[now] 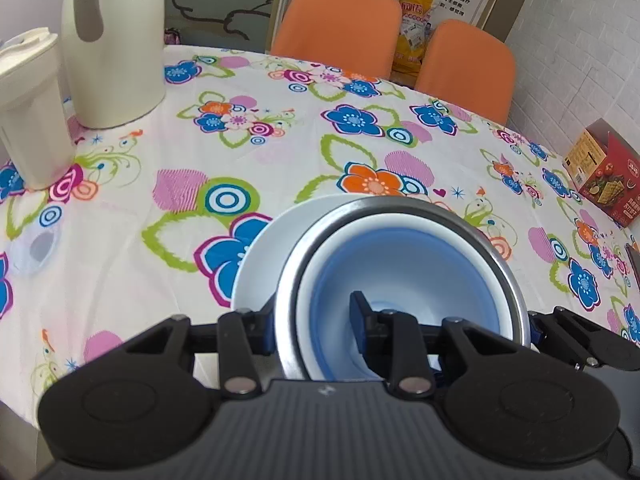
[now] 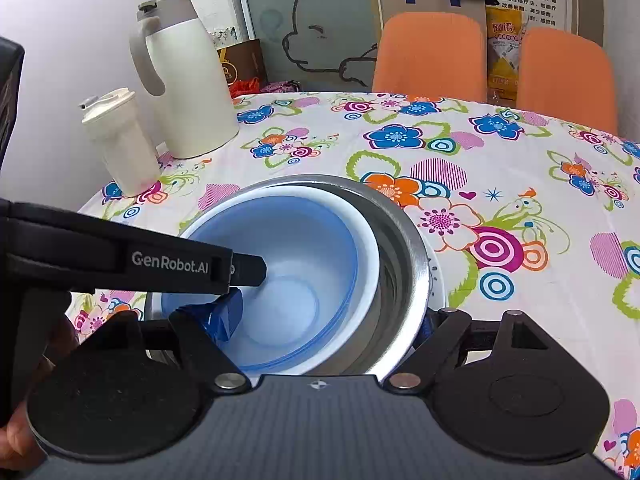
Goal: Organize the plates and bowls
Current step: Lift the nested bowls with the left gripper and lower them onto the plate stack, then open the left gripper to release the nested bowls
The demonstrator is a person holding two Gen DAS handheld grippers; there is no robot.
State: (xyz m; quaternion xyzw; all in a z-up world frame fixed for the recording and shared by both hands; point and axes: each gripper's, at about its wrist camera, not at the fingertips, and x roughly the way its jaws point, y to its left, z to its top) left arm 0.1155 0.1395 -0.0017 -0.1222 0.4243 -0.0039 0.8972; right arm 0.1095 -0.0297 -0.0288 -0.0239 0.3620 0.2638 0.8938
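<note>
Floral cloth covers the worktop (image 1: 280, 152). Lower centre of both views: white plate (image 1: 264, 248), steel bowl (image 1: 500, 248) on it, blue-and-white bowl (image 1: 400, 264) nested inside. Left tongs (image 1: 316, 320) pinch the stack's near-left rims, one finger in, one out. Right tongs (image 2: 326, 320) set wide, straddling the stack's near side. Steel rim looks slick and stiff; inner bowl likely light, chip-prone. Best hold: the rims. Left tongs read "GenRobot.AI"; a wall poster at the top shows Chinese text.
</note>
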